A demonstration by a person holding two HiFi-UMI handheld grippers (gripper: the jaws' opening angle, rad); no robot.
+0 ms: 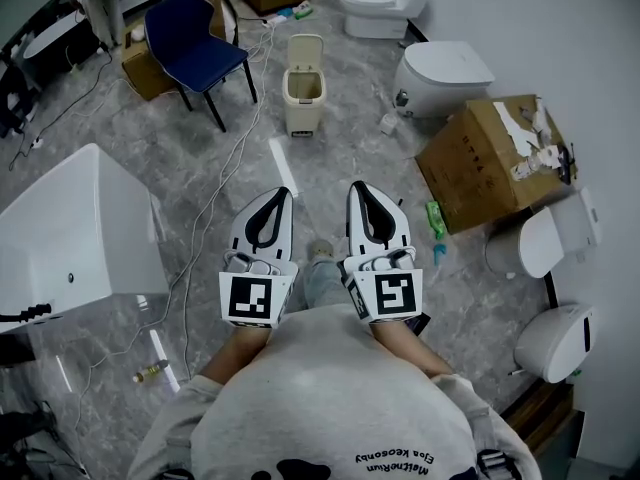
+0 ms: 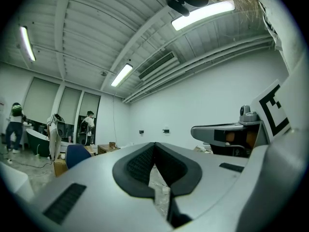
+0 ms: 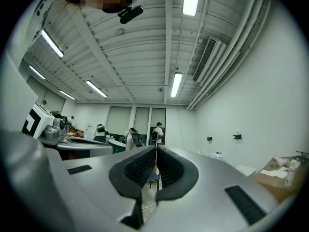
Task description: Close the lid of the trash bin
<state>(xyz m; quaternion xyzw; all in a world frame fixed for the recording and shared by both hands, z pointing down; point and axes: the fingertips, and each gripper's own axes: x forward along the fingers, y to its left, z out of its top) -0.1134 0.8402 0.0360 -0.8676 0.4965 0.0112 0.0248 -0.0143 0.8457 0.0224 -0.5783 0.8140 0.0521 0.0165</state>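
Observation:
A small cream trash bin stands on the grey floor well ahead of me, its lid tipped up and back so the inside shows. My left gripper and right gripper are held side by side near my body, pointing level toward the bin and far short of it. Both are shut with nothing between the pads. The left gripper view shows the left gripper with its black pads meeting. In the right gripper view the right gripper is likewise shut. The bin shows in neither gripper view.
A blue chair stands left of the bin. Toilets and a torn cardboard box sit on the right, a white bathtub on the left. Cables trail over the floor. People stand at the far windows.

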